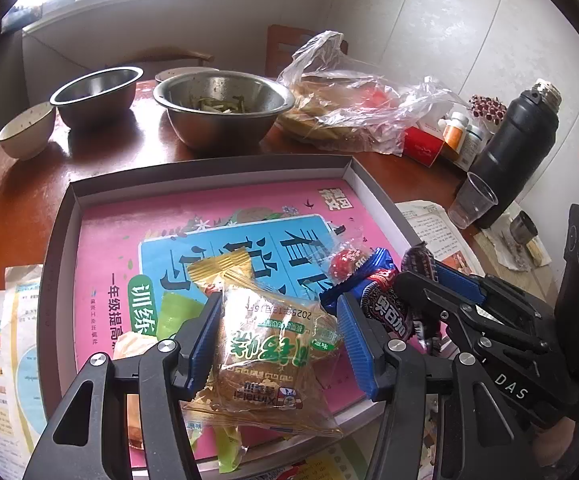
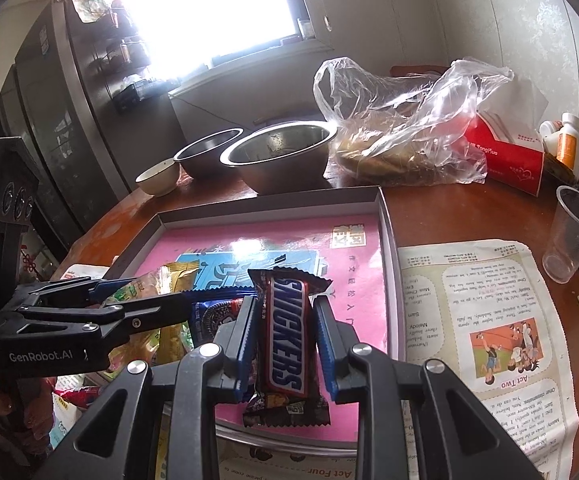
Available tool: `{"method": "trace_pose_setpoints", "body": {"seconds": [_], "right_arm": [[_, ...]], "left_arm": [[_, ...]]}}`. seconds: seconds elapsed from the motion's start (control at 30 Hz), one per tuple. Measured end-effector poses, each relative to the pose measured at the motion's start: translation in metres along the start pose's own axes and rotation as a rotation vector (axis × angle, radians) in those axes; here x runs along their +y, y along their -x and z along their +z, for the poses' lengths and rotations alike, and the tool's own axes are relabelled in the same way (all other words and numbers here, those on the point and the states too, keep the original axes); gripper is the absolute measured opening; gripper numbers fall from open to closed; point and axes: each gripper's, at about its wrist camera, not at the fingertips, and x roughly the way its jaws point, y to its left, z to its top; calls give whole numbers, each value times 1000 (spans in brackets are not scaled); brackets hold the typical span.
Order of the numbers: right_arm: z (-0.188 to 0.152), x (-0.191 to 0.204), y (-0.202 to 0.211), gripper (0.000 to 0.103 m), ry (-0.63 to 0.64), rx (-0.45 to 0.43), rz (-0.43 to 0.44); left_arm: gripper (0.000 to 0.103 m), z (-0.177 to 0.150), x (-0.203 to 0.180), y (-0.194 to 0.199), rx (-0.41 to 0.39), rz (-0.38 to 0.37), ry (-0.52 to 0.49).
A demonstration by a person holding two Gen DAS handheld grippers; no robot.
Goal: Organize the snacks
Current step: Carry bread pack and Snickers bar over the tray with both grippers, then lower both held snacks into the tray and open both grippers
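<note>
My left gripper (image 1: 277,304) is shut on a clear cake packet with a green label (image 1: 273,344), held over the near part of a shallow grey box (image 1: 209,164) lined with a pink book. Right beside it, my right gripper (image 2: 285,304) is shut on a Snickers bar (image 2: 285,340), upright over the same box (image 2: 269,204). In the box lie a blue Oreo pack (image 1: 381,280), a red round candy (image 1: 343,264), a gold-wrapped snack (image 1: 217,266) and a green packet (image 1: 173,314). From the right wrist view the left gripper (image 2: 149,292) comes in from the left.
Behind the box stand two steel bowls (image 1: 221,108) (image 1: 97,90), a ceramic bowl (image 1: 25,130) and a plastic bag of food (image 1: 345,112). A red tissue box (image 2: 505,156), pill bottles, a black flask (image 1: 517,148) and a plastic cup (image 2: 573,232) stand at the right. A printed sheet (image 2: 481,320) lies beside the box.
</note>
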Motion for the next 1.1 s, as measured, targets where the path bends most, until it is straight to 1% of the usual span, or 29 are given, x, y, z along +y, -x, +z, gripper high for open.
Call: {"method": "trace_pose_setpoints", "body": {"seconds": [0.2,0.37,0.5,0.57,1.0,1.1], "right_arm": [[0,-4,0,32,-16,2,-1],[0,-7,1,41,-34,5,-6],[0,-8,1,43,-41,6,-6],[0,-9,1,45,-43,6,-7],[-2,-14,8,46,-59,2,-21],[-2,-15,9,46,-64,1,-22]], "left_arm": [[59,1,1,-1,3,-1,7],[60,2,2,-4,9,8,16],[61,2,3,-5,12,7,22],[61,2,3,-4,12,7,22],[61,1,2,-4,24,3,25],[62,0,2,-3,27,1,23]]}}
